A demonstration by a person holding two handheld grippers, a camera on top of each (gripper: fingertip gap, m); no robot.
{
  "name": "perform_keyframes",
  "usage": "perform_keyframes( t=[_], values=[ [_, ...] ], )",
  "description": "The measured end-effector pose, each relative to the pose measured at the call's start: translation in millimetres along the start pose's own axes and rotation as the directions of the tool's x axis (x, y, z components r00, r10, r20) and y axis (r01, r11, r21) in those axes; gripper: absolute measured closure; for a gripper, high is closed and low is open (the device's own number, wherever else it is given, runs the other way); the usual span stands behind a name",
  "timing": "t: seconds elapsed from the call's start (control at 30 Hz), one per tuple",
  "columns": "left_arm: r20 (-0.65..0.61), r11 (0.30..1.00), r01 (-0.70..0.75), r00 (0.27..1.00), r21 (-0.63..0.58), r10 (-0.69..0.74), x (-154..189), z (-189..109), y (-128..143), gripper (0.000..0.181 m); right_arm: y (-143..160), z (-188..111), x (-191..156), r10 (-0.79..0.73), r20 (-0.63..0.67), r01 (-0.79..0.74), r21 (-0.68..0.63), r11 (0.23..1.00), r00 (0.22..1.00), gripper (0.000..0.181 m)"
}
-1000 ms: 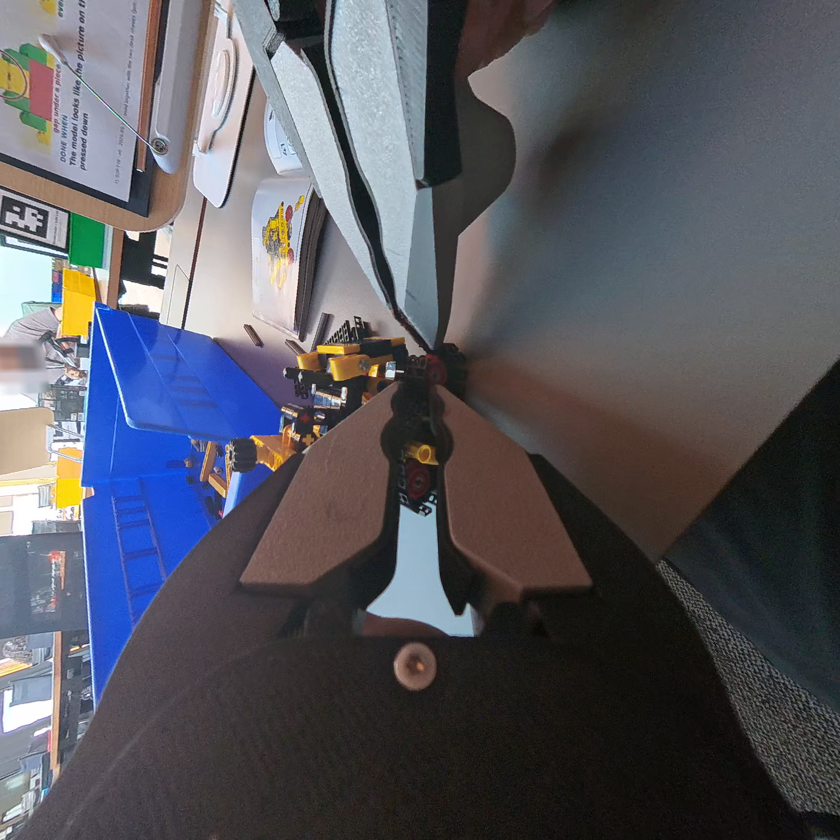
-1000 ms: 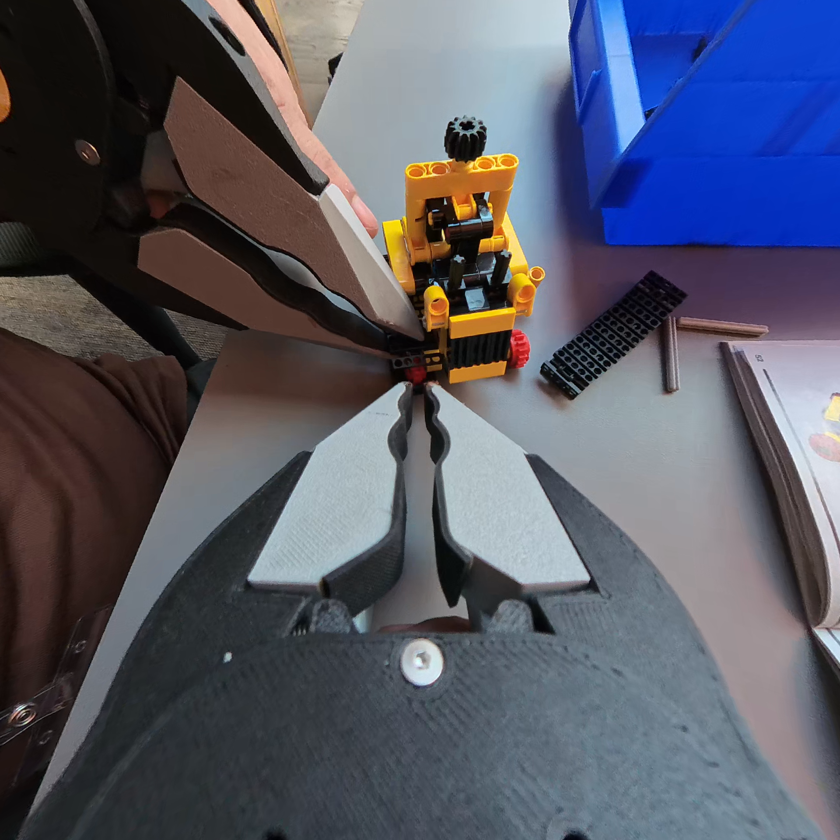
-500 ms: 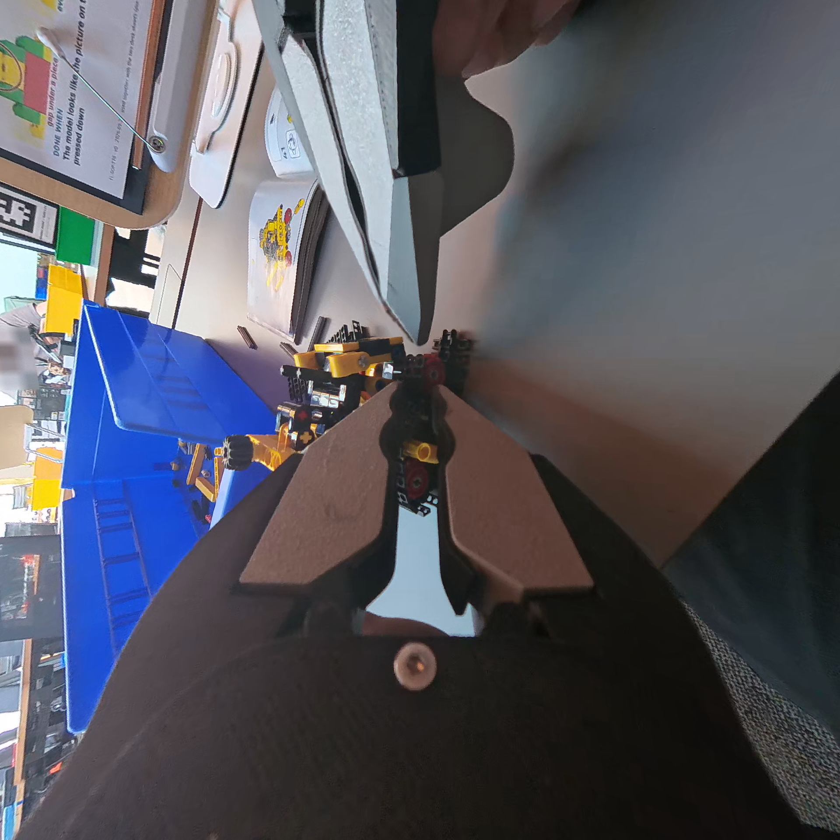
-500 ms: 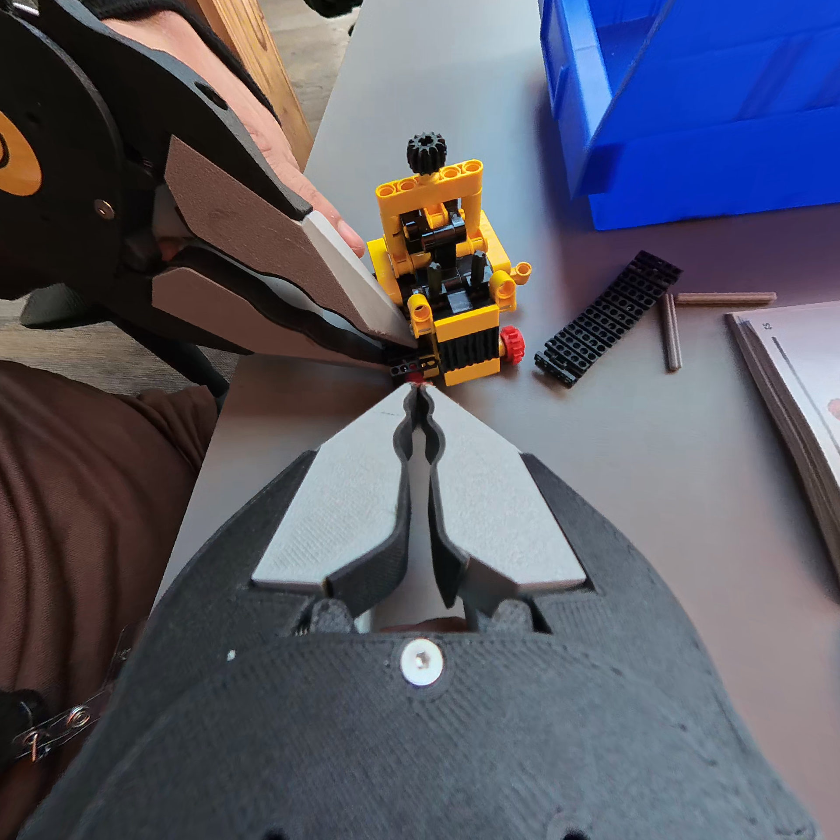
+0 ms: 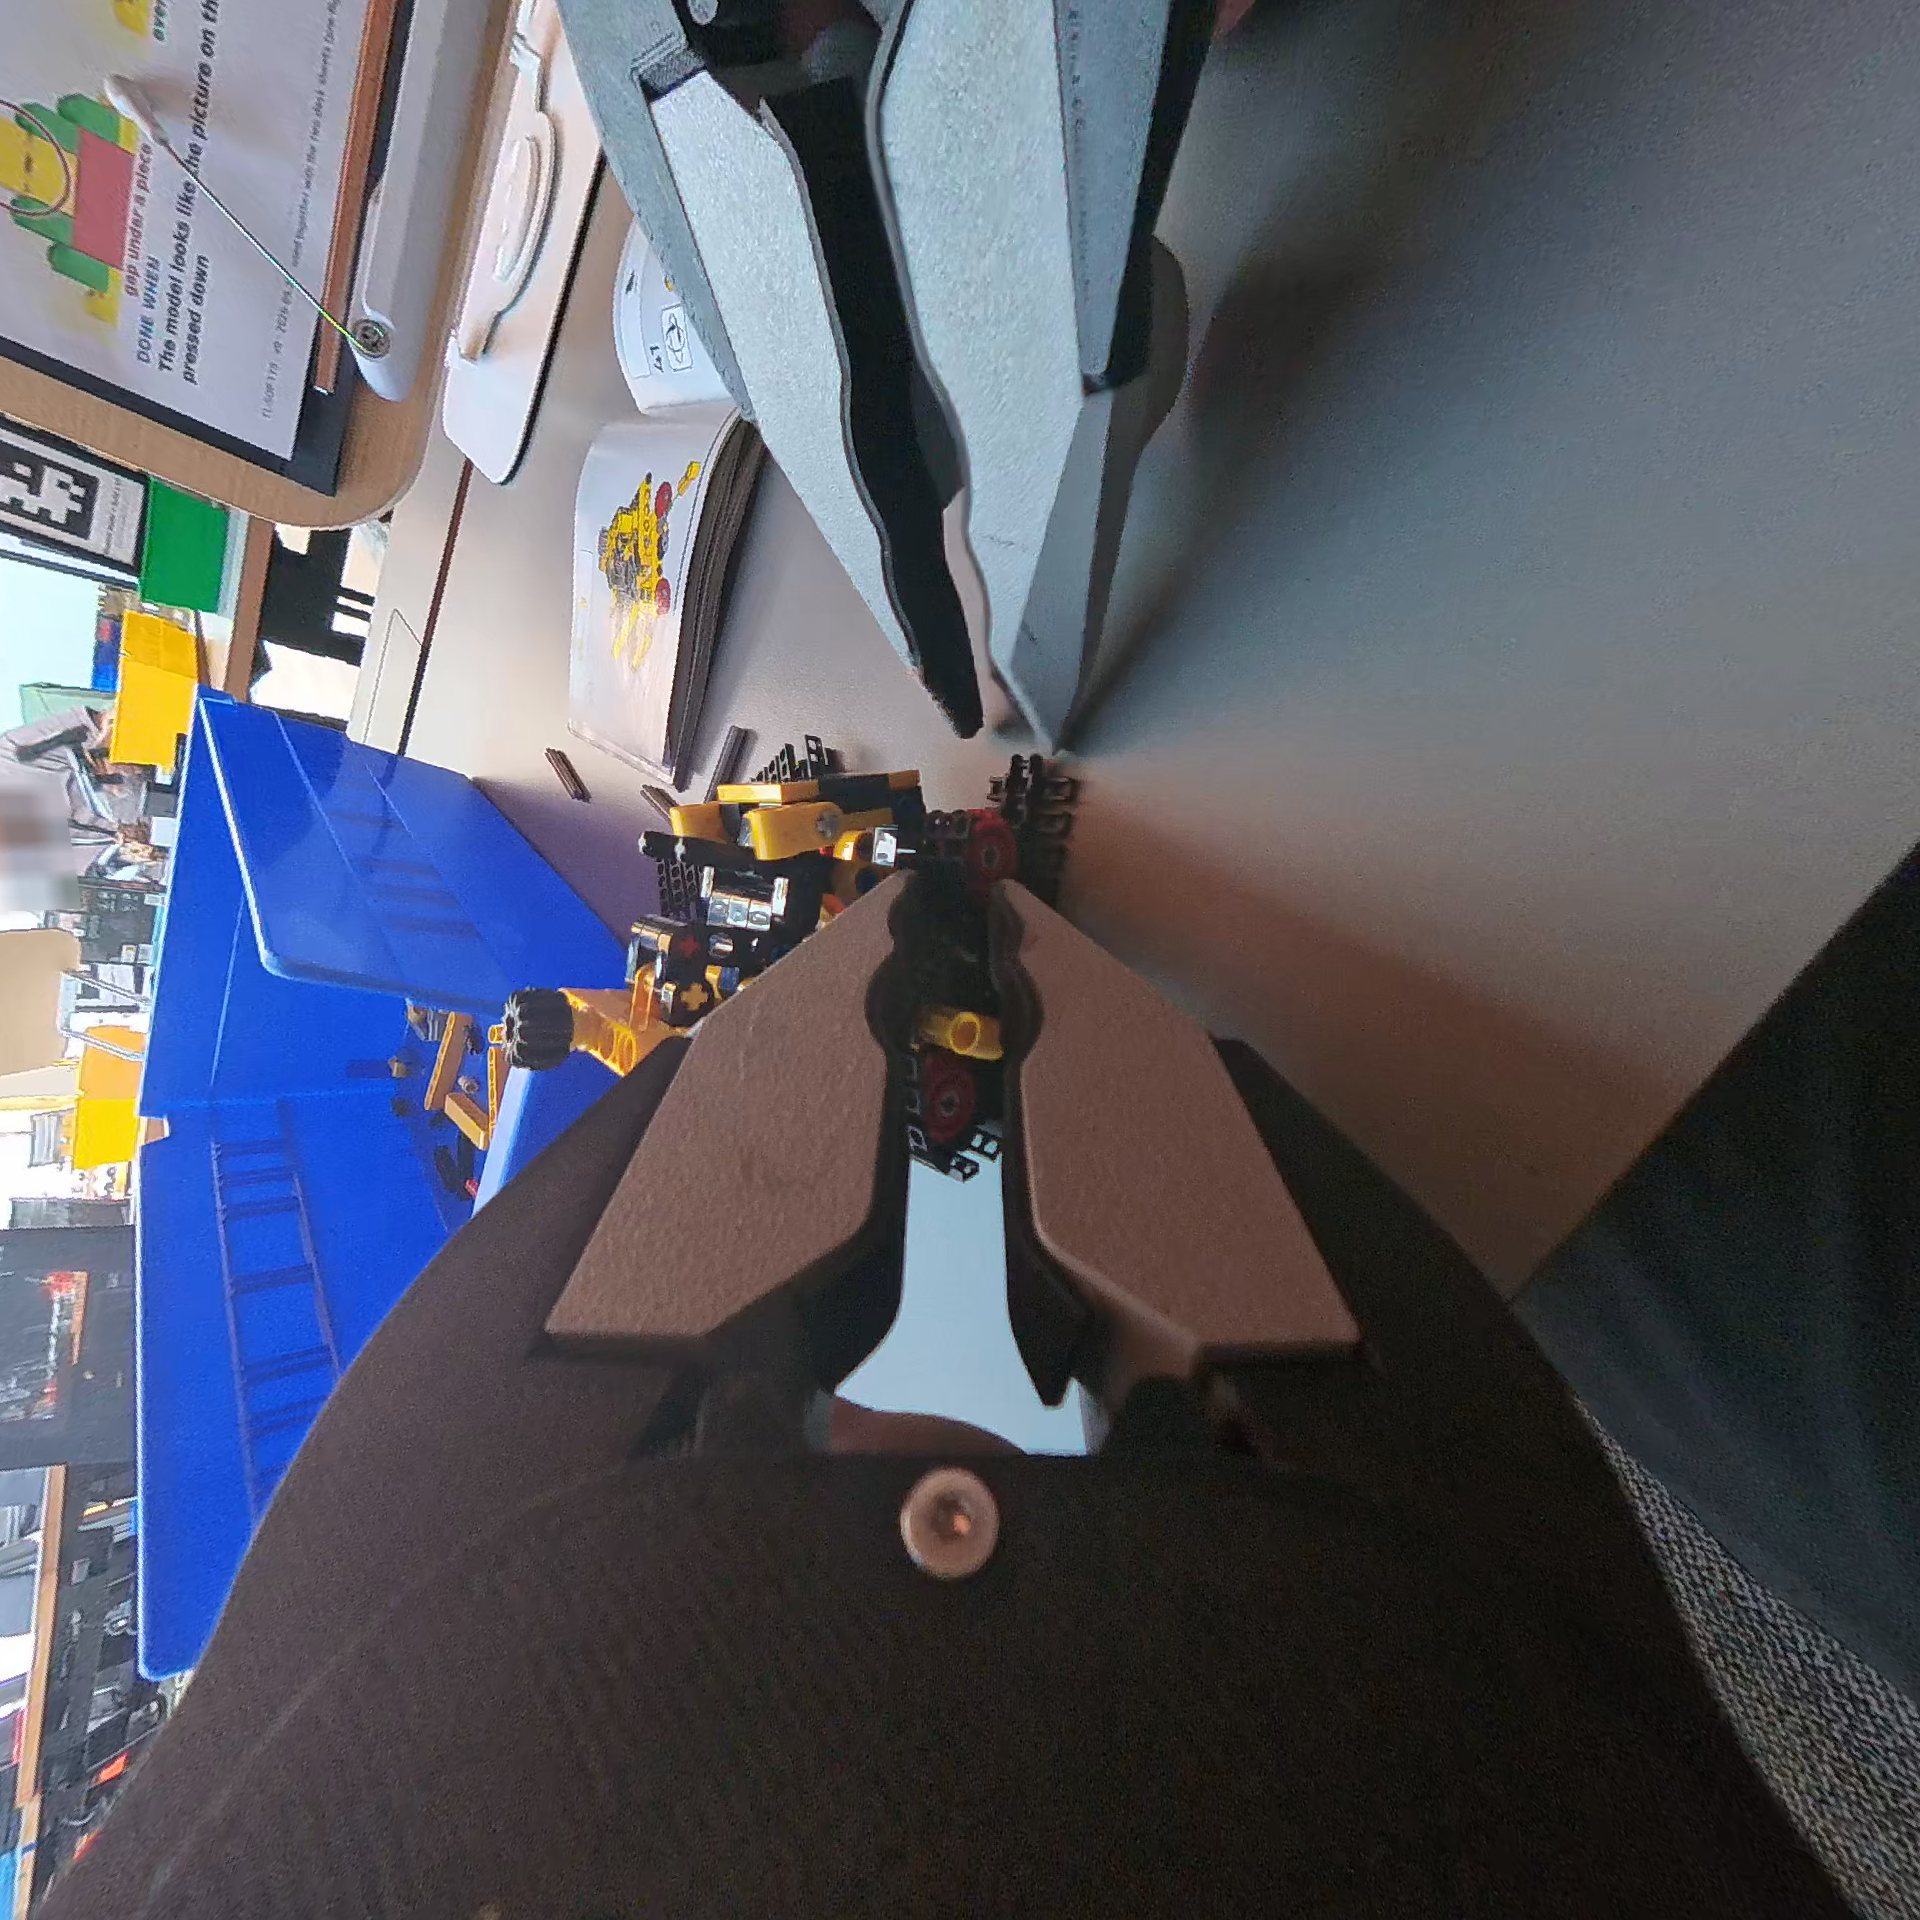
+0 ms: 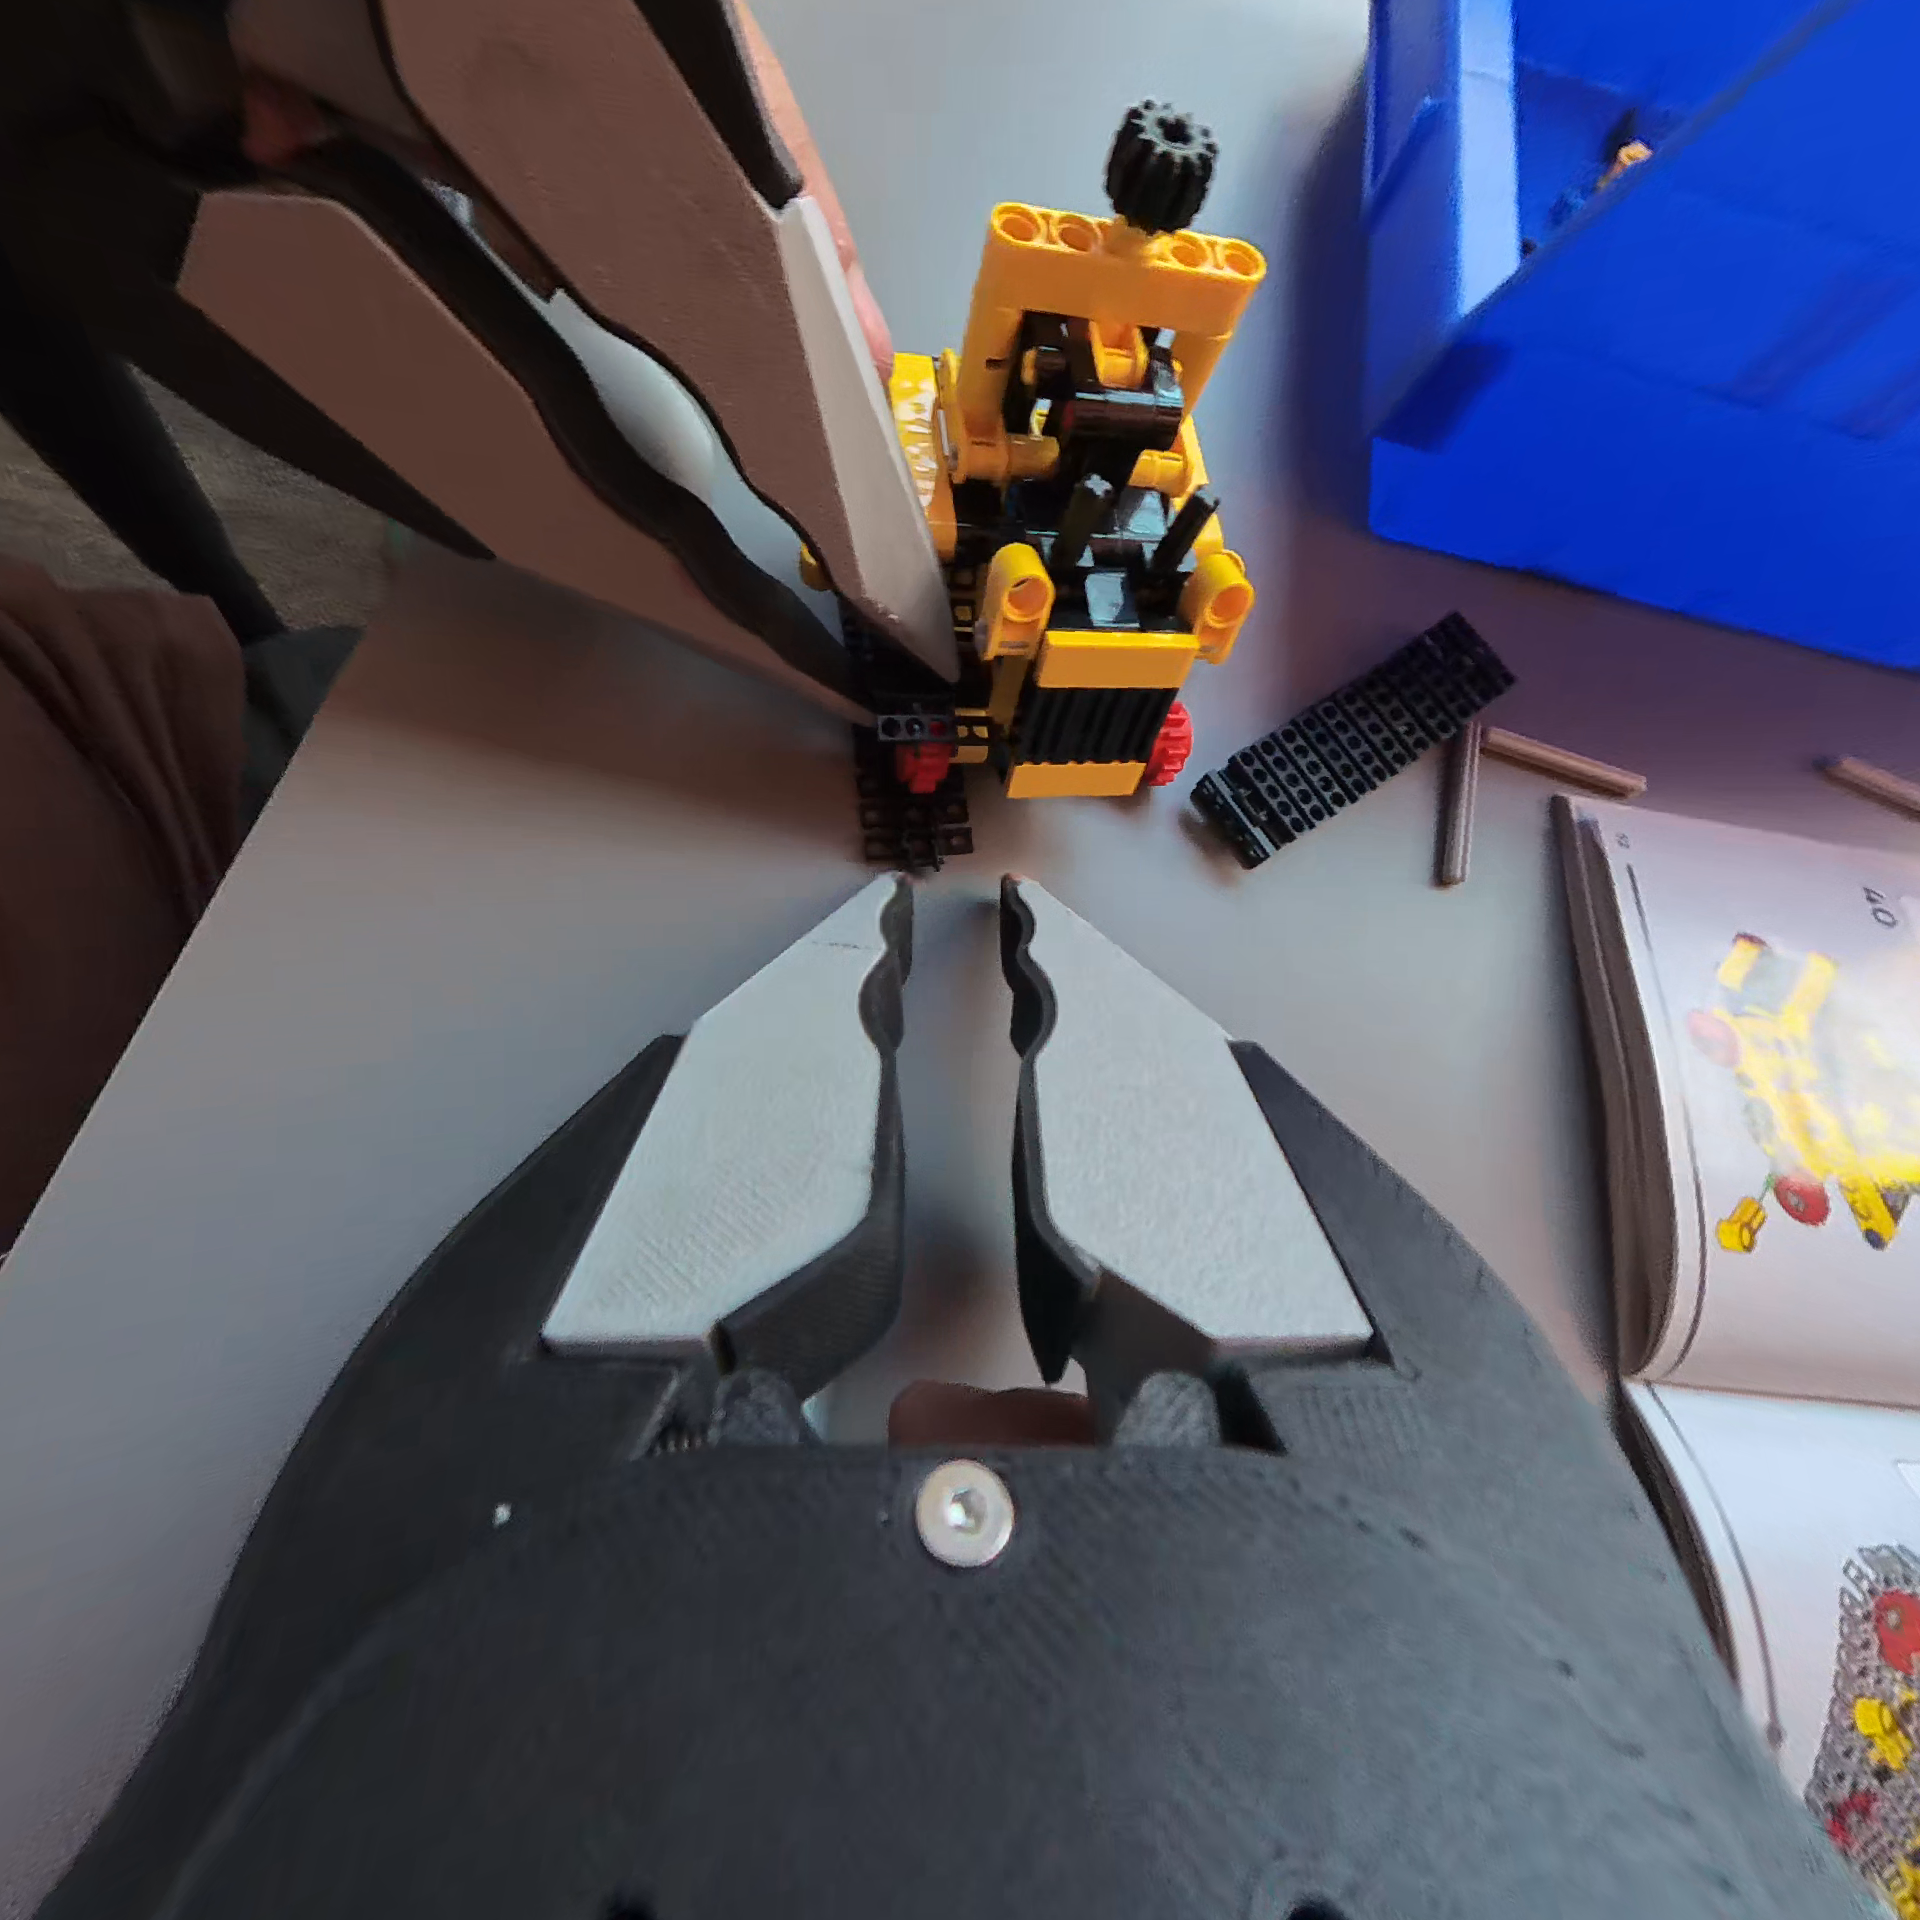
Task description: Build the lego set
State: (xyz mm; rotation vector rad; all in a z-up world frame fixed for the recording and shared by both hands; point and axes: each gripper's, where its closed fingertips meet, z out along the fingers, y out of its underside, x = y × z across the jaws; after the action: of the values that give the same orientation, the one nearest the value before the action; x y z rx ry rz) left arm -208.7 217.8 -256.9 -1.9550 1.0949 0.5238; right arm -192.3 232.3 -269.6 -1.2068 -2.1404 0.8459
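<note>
The yellow-and-black model [image 6: 1081, 540] sat mid-frame, mostly built, left gripper [image 5: 951, 935] clamped on its near track side, right gripper [image 6: 951, 894] slightly open and empty, while a loose black track [image 6: 1351, 738] at right still looked unfitted.

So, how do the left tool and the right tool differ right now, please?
The left tool is shut on the black track; the right tool is open and empty. The left tool touches the model; the right tool sits short of it. Both point at that track.
</note>
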Motion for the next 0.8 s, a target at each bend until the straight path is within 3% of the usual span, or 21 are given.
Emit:
perform_keyframes(
  t=[0.13,0.3,0.8],
  values=[
    [0.002,1.0,0.002,1.0,0.002,-0.002,0.0,0.0,-0.1,0.172,-2.4,0.5,-3.0,-0.021,0.045,0.021,0.016,1.0,0.999,0.163],
    [0.001,1.0,-0.001,1.0,0.006,0.001,0.3,-0.1,-0.2,0.172,-1.8,2.6,-3.1,-0.029,0.067,0.029,0.006,1.0,0.997,0.174],
    [0.001,1.0,-0.005,1.0,0.01,0.005,-0.1,0.0,-0.5,0.173,-6.4,1.9,-6.7,-0.054,0.077,0.052,0.032,0.998,0.996,0.179]
  ],
)
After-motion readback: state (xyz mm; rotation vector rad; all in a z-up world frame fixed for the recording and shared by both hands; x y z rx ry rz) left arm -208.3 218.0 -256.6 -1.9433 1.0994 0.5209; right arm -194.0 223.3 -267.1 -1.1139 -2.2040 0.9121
